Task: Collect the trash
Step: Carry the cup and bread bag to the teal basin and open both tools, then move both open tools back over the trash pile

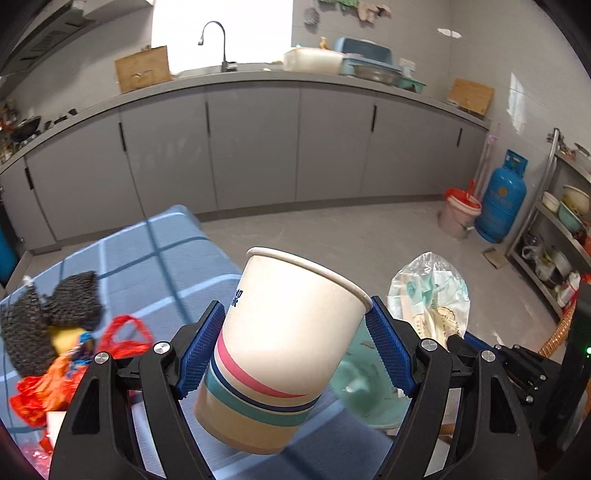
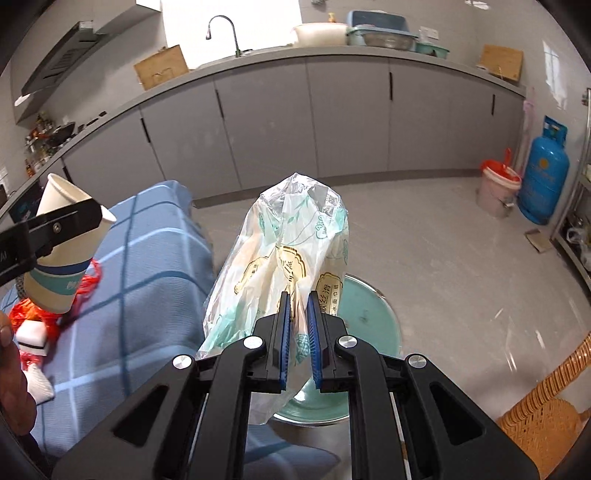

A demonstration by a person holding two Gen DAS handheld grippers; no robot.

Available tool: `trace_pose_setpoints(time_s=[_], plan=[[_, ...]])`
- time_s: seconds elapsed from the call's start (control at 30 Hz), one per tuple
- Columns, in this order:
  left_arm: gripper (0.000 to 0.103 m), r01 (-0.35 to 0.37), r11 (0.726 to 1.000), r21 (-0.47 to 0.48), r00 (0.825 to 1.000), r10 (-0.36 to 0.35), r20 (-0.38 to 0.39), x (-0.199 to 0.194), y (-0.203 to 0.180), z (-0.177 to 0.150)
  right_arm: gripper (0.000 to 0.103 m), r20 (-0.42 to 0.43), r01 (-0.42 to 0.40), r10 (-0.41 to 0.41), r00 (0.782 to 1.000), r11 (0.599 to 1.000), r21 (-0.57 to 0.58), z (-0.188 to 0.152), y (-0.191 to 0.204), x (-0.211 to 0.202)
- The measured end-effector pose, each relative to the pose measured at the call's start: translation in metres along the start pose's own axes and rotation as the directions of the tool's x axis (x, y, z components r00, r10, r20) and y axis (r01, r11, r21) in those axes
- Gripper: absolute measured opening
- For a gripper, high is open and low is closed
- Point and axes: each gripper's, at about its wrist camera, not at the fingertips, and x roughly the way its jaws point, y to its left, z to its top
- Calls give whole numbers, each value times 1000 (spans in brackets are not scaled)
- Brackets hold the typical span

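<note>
I have the striped paper cup [image 1: 284, 354] clamped between my left gripper's [image 1: 295, 350] blue pads, tilted, raised over the blue checked tablecloth's [image 1: 155, 258] right edge; my right gripper [image 2: 298, 336] pinches a crumpled clear printed plastic wrapper [image 2: 284, 251], held above a green basin [image 2: 369, 314]. Red plastic bags [image 1: 48, 384] and a dark knitted cloth [image 1: 48, 317] lie on the tablecloth's left side.

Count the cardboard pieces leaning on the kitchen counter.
2: one cardboard piece left of the faucet, another at the counter's right end. More may be hidden.
</note>
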Motion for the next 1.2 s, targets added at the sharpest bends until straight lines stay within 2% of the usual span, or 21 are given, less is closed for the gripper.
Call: trace_pose_setpoints(time_s=[0.27, 0.33, 0.37, 0.4, 0.53, 0.6, 0.83, 1.03, 1.2], plan=[[78, 85, 996, 20, 996, -84, -42, 35, -34, 1, 14, -30, 45, -45, 999, 999, 10, -5, -23, 30], [82, 91, 996, 25, 995, -90, -53, 41, -39, 1, 21, -23, 59, -58, 998, 998, 19, -7, -29, 35], [89, 96, 995, 25, 994, -94, -59, 45, -39, 1, 30, -21, 66, -65, 998, 997, 27, -8, -32, 37], [91, 99, 995, 23, 993, -97, -61, 47, -39, 1, 37, -25, 66, -65, 998, 997, 30, -8, -36, 40], [91, 103, 995, 12, 992, -101, -80, 55, -38, 1, 39, -39, 81, -79, 996, 996, 43, -13, -45, 45], [91, 109, 994, 7, 991, -108, -83, 57, -36, 1, 43, -40, 87, -85, 996, 995, 48, -15, -46, 44], [91, 75, 997, -9, 995, -76, -71, 50, -22, 3, 45, -44, 76, -74, 996, 995, 57, -16, -45, 43], [93, 6, 1000, -11, 999, -6, -40, 29, 0, 1, 53, -36, 53, -51, 998, 997, 53, -15, -36, 33], [96, -69, 997, -34, 997, 68, -31, 6, 31, -6, 58, -23, 1, -1, 1000, 999, 33, -16, -10, 18]])
